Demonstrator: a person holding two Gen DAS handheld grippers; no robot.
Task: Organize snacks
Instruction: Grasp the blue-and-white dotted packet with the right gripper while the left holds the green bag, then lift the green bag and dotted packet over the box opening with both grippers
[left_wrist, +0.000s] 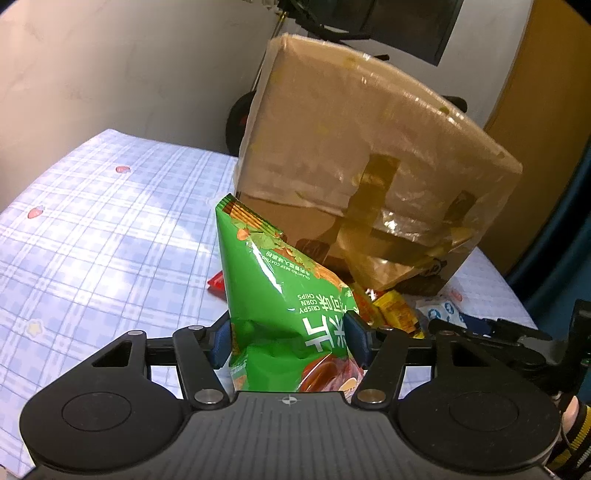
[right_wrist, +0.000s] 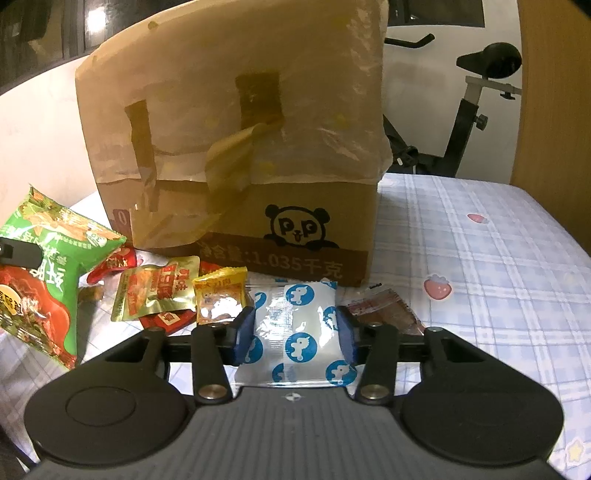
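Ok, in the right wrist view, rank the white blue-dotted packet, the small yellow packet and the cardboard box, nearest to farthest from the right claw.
1. White blue-dotted packet: between the right claw's pads.
2. Small yellow packet: just left.
3. Cardboard box: behind, farthest.

A: What do you see that is not a snack?

B: A checked blue-and-white cloth with small strawberry prints covers the bench.

A: And behind it?

B: An exercise bike stands by the white wall; its black saddle and a handlebar are visible in the right view. At the far right there is a wooden panel, maybe a door, I cannot tell. At the top a dark window shows.
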